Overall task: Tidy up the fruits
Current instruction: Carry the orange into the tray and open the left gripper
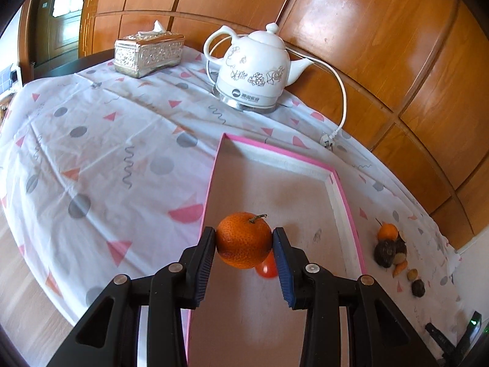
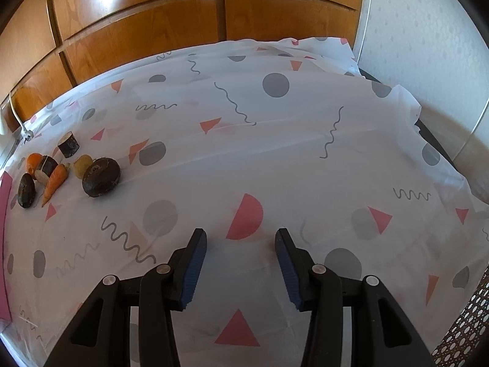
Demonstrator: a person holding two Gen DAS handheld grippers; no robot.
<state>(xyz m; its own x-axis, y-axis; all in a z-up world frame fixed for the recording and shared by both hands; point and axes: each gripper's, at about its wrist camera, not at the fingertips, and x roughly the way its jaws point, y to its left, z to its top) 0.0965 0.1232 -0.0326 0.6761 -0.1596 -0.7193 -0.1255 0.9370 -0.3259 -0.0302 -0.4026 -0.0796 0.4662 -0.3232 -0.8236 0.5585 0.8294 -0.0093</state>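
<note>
My left gripper [image 1: 244, 238] is shut on an orange [image 1: 243, 240] with a short stem and holds it above the pink-rimmed tray [image 1: 342, 195]. A small red fruit [image 1: 268, 269] lies in the tray just below the orange. My right gripper [image 2: 240, 238] is open and empty over the patterned tablecloth. A pile of produce lies at the left of the right wrist view: a dark round fruit [image 2: 101, 176], a carrot [image 2: 54, 183], a small orange [image 2: 33, 162], a dark avocado-like fruit [image 2: 26, 190] and a yellowish fruit [image 2: 82, 164]. The same pile [image 1: 391, 249] shows right of the tray.
A white electric kettle [image 1: 255, 68] with its cord and plug [image 1: 328, 140] stands behind the tray. A silver tissue box [image 1: 148, 52] sits at the back left. Wooden wall panels [image 1: 382, 46] run behind the table. A cut dark cylinder piece [image 2: 68, 144] lies by the pile.
</note>
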